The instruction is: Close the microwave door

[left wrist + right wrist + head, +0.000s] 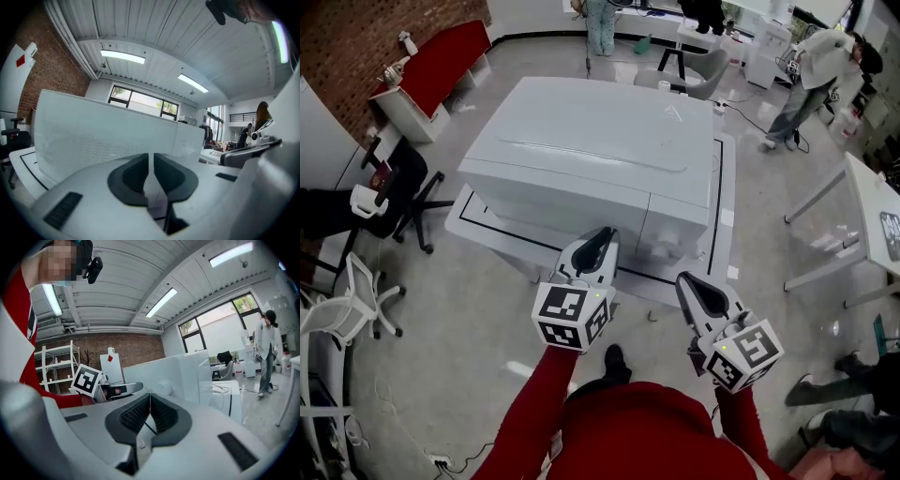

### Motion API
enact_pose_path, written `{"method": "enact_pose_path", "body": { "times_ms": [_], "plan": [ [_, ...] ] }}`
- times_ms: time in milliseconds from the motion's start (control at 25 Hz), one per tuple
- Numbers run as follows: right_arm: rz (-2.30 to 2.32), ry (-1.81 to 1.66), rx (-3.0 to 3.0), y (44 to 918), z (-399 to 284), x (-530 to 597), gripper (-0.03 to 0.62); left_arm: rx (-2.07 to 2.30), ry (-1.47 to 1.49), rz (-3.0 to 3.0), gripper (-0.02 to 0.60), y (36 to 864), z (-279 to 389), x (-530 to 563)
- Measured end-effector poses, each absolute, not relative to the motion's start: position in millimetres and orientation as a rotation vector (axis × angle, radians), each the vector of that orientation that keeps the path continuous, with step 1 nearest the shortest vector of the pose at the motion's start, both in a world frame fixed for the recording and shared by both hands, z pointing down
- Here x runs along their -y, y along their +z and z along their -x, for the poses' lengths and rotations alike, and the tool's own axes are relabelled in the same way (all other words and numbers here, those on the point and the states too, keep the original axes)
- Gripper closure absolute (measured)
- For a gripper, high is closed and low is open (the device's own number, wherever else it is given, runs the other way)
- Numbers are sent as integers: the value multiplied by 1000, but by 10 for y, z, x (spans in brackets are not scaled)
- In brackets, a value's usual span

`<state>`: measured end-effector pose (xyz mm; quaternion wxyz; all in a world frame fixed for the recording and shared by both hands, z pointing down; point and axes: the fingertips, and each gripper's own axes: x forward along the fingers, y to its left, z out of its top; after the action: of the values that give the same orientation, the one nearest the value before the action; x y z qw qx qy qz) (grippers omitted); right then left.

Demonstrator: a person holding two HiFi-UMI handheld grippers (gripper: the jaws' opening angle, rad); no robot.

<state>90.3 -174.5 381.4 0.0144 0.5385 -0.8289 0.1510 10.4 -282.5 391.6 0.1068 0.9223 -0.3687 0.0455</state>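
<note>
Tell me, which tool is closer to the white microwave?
Left. The left tool is right up at the microwave front; the right tool hangs further back, toward its right corner.

A black office chair (pixel 405 187) stands near a red-topped bench (pixel 441 56) by the brick wall (pixel 356 47), a white-coated person (pixel 816 70) opposite.

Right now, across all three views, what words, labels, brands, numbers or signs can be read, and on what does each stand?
No readable text in any view.
On the microwave: no brand or button labels can be made out; too small to tell.
On the marker cubes: black-and-white square patterns only, no letters or digits.
On the white board: a red diamond, no words.
</note>
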Motion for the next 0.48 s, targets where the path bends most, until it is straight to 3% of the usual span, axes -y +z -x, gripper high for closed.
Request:
{"method": "enact_pose_path", "body": {
  "times_ms": [480],
  "plan": [
    [-1655, 417, 2596, 3794, -727, 1794, 579, 1053, 90, -2748, 561, 3899, 315, 2713]
  ]
}}
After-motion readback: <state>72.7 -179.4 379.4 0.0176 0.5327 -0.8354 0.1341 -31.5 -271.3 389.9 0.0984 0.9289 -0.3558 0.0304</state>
